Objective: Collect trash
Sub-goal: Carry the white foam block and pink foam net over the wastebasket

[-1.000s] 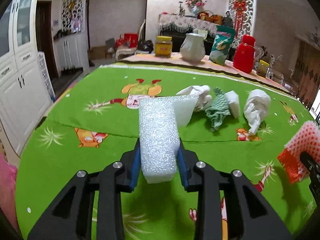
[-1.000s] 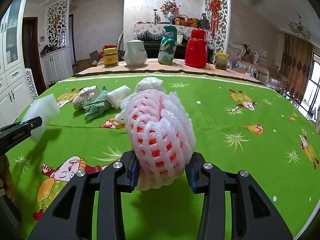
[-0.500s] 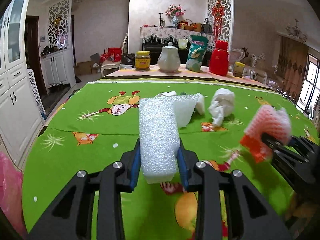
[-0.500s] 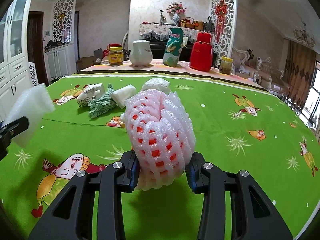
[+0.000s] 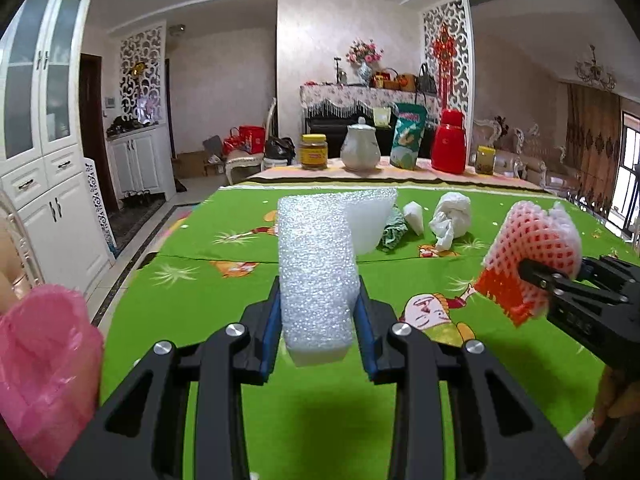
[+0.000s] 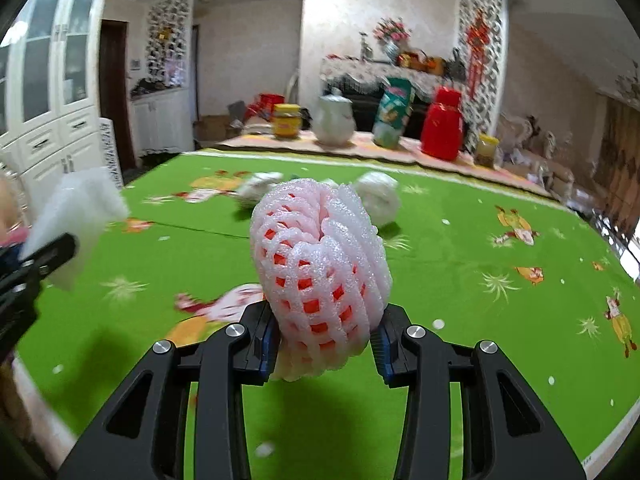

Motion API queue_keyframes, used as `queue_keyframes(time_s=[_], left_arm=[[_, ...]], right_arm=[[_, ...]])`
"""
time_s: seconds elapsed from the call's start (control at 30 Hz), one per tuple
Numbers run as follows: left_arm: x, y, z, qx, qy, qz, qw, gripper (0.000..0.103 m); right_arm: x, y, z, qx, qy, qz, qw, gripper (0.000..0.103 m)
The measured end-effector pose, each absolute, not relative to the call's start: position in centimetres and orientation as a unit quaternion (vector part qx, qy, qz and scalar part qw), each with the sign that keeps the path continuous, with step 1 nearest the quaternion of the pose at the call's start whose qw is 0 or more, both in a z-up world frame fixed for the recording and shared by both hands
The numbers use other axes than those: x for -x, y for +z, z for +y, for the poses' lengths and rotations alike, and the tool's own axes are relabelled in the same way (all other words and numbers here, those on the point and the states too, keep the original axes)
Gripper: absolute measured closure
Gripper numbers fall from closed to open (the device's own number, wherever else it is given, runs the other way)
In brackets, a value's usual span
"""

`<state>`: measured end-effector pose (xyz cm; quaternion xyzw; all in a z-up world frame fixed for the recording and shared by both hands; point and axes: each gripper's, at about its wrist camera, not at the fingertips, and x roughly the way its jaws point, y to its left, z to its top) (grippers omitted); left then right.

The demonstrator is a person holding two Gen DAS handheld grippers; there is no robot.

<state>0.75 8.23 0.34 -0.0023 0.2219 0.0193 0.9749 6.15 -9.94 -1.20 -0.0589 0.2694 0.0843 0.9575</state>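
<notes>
While both of your tools are loaded, nothing has yet gone into the bag, so count the task as partly done.

Item 1: left gripper (image 5: 318,322), jaws closed onto the white foam sheet (image 5: 316,276), which stands upright between the blue pads, lifted above the green tablecloth (image 5: 200,292).

Item 2: right gripper (image 6: 326,340), jaws clamped on the foam fruit net (image 6: 320,276), a pink-white mesh sleeve with red showing through; seen from the left camera it hangs over the near right of the table.

Item 3: pink bag (image 5: 44,356), near left, off the table edge. You would judge this the drop point; its mouth is only partly in view.

Item 4: left to collect, far middle of the table: a crumpled white wad (image 5: 450,216), a white wedge-shaped scrap (image 5: 414,216) and a green striped scrap (image 5: 394,234), lying close together. Part of the group is hidden behind the foam sheet.

Item 5: not trash, far edge: yellow-lidded jar (image 5: 314,152), white teapot (image 5: 360,148), green packet (image 5: 408,136), red flask (image 5: 450,146).

Changes against one second ago: the pink bag fills much more of the left view, the trash pile has receded, and your right tool has swung in close on the right. The right camera's picture is now blurred, so that hand is likely moving fast. Both grips look unchanged.
</notes>
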Motion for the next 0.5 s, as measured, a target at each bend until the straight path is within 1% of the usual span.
queue_keyframes(time_s=[0.17, 0.5], left_arm=[[2.5, 0.1, 9.4, 0.003, 0.015, 0.212, 0.977, 0.071], [7.7, -1.3, 11.6, 0.001, 0.002, 0.206, 0.979, 0.071]], right_arm=[[-2.2, -0.6, -8.0, 0.066, 0.106, 0.246, 0.961, 0.064], [2.8, -0.9, -4.1, 0.081, 0.158, 0.232, 0.956, 0.064]])
